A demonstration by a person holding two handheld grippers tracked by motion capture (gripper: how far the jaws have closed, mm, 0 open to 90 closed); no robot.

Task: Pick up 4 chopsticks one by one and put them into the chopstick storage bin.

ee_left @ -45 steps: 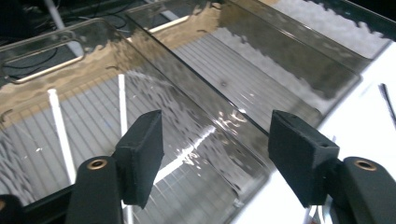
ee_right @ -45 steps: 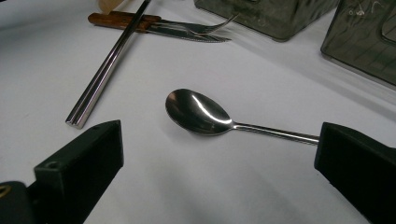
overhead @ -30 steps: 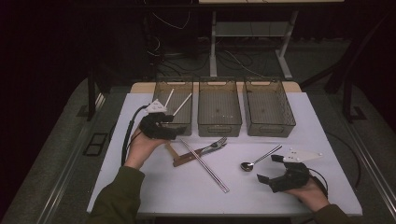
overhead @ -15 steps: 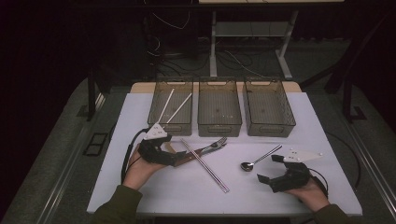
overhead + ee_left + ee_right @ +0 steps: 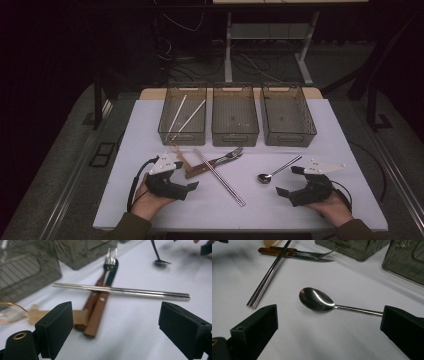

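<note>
Two white chopsticks are lying in the leftmost bin while both the left gripper and right gripper are gaping wide, holding nothing.

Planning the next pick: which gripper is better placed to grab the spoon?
Right. The right gripper sits open just beside the spoon, whose bowl lies between its jaws in the right gripper view. The left gripper is across the table, facing the wooden-handled fork and metal chopsticks.

bare table left, chopsticks – fork block centre
</note>
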